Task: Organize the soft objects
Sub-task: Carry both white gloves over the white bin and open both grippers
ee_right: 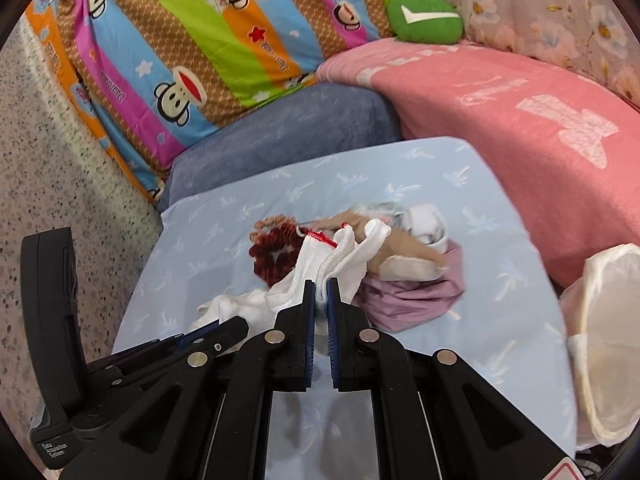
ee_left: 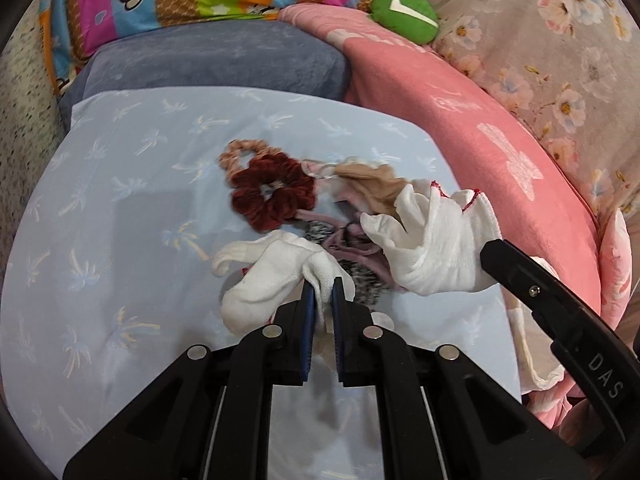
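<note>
- Left gripper [ee_left: 322, 294]: nearest the lens in my left wrist view; I have its jaws clamped together on a fold of a white glove [ee_left: 272, 276], whose fingers droop leftward over the light-blue pillow [ee_left: 100, 208].
- Right gripper [ee_right: 320, 294]: nearest the lens in my right wrist view; its jaws are pinched shut on a second white glove [ee_right: 340, 256], red stitching showing along the cuff. In the left wrist view this same glove [ee_left: 436, 240] hangs at the tip of the right gripper's black finger [ee_left: 520, 276], toward the pillow's right edge.
- Pile of soft things, just behind both gloves near the pillow's middle: a mauve cloth [ee_right: 408, 296], a speckled grey-and-white piece [ee_left: 360, 280], a tan stocking [ee_left: 372, 188], and a rolled white sock [ee_right: 428, 224].
- Dark red scrunchie [ee_left: 272, 194]: at the pile's left side, overlapping a smaller peach scrunchie [ee_left: 240, 152] behind it.
- White mesh bag [ee_right: 604, 340]: beside the pillow's right edge.
- Blue-grey cushion [ee_left: 216, 60]: along the pillow's far edge.
- Pink blanket [ee_left: 460, 100]: beyond the pillow's right and far-right corner.
- Green plush [ee_left: 404, 14] with a white tick: at the blanket's far end.
- Striped monkey-print bedding [ee_right: 192, 40]: farthest back, left.
</note>
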Demonstrator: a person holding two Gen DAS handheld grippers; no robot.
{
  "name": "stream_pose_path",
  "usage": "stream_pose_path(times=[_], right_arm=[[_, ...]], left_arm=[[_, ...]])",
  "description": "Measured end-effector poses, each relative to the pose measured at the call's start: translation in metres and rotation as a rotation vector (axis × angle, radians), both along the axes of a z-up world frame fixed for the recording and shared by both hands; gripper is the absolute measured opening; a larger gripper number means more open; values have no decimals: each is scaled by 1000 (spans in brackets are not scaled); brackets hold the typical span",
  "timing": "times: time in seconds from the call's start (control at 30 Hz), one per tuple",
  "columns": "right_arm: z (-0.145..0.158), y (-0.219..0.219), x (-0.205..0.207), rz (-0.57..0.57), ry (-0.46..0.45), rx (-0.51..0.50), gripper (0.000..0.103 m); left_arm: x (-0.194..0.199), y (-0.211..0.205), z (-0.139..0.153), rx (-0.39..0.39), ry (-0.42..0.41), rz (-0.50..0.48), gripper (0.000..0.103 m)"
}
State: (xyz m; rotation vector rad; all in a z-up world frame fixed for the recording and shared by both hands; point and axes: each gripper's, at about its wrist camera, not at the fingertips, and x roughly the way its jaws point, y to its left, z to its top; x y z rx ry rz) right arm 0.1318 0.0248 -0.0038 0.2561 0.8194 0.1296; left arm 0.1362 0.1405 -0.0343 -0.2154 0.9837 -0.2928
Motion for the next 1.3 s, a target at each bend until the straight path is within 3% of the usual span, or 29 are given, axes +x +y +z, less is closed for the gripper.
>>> stream_pose_path(times=[0.37, 0.6, 0.97, 1.3], right_arm=[[32, -88, -48, -163, -75, 6, 6], [40, -158, -79, -307, -100, 2, 6], [33, -240, -122, -484, -106, 27, 6], [23, -276, -147, -562, -102, 36, 7]], left_arm=[[-17, -76, 31, 13, -75, -141, 9], [-27, -139, 43, 13, -111, -285, 9], [-43, -225, 54, -18, -137, -491, 9], [-55, -267, 54, -28, -121, -574, 13]])
